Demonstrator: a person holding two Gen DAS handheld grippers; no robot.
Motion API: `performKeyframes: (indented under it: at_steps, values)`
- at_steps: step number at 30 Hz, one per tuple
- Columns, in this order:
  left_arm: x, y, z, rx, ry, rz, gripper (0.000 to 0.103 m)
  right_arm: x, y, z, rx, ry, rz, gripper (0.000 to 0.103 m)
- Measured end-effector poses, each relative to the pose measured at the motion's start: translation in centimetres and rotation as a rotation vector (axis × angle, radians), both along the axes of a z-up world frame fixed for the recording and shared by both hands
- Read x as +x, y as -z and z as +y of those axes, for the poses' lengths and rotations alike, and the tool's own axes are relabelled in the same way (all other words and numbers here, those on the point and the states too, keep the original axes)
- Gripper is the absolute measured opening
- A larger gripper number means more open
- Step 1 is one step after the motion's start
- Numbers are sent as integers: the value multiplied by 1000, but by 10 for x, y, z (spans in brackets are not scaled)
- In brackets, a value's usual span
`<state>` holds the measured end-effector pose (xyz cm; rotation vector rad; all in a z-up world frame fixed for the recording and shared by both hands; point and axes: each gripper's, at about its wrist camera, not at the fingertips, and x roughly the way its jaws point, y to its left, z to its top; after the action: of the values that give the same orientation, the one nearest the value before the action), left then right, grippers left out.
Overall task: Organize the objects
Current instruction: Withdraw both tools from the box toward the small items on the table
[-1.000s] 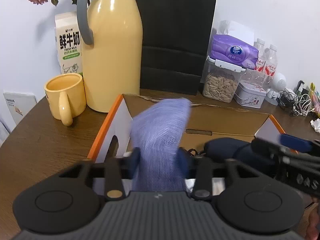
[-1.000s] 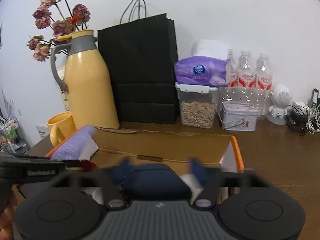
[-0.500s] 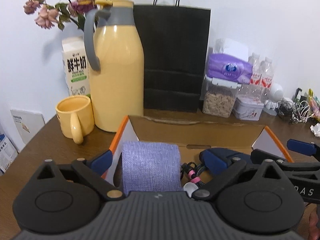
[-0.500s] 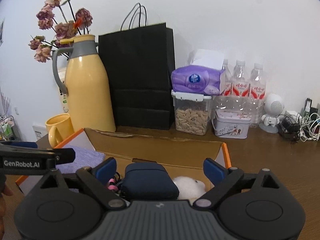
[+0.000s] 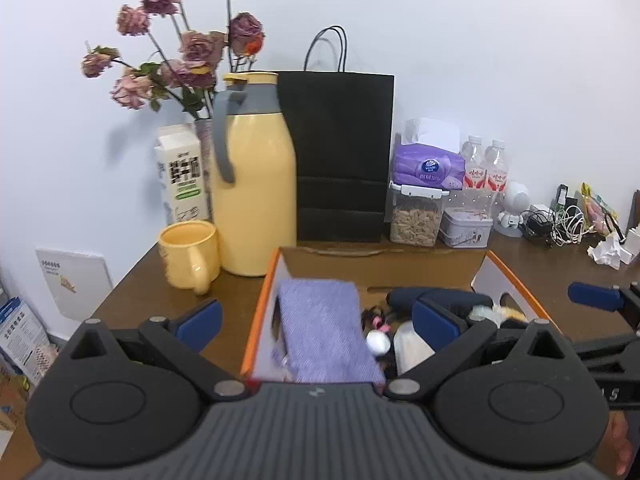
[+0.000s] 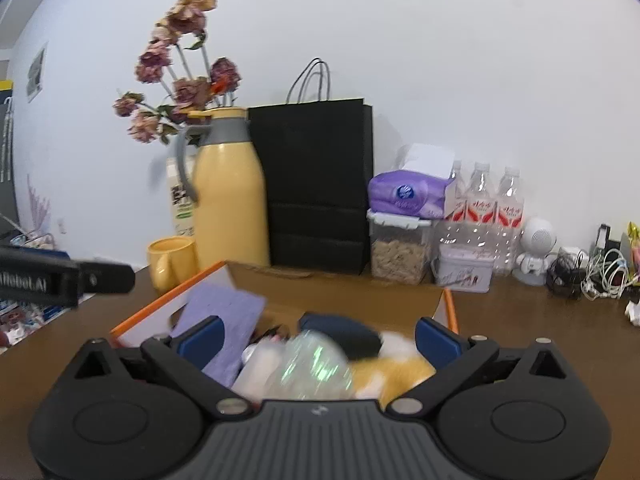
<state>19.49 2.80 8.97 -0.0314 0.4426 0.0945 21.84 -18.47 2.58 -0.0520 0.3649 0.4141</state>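
Left tool (image 5: 316,322) stands wide and empty; right tool (image 6: 318,340) jaws are opening, gripping nothing. Purple pouch (image 5: 326,332) and navy case (image 6: 340,330) lie inside the orange-edged box (image 5: 260,308), so this placing step looks done. Next move likely calls for locating another loose item beside the box.

Even, bright indoor light fills both views, and the white wall (image 5: 480,60) shows only soft shadows behind the flowers (image 5: 180,60). Fisheye bending darkens the corners. The right wrist view is motion-blurred, most around the box contents (image 6: 312,364); the left is sharper.
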Motion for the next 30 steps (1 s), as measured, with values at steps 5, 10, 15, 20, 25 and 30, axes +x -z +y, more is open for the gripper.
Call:
performKeyframes:
  at_steps: [5,10,15,20,25,30]
  values:
    - [-35,6,11,15,-7,21,103,-36,14,2,-19,-43,37,102]
    - [-64,21,23,35,-19,72,103,-68,34,3,-49,-83,89,102]
    - [-85,42,36,32,-33,135,103,-90,54,8,-84,-113,150,102]
    - [-104,64,48,15,-43,185,103,-107,71,20,-121,-153,195,95]
    - [-115,81,55,0,-33,221,103,-114,84,31,-151,-189,241,73]
    - [-117,92,55,8,-9,249,103,-114,88,40,-152,-219,258,51]
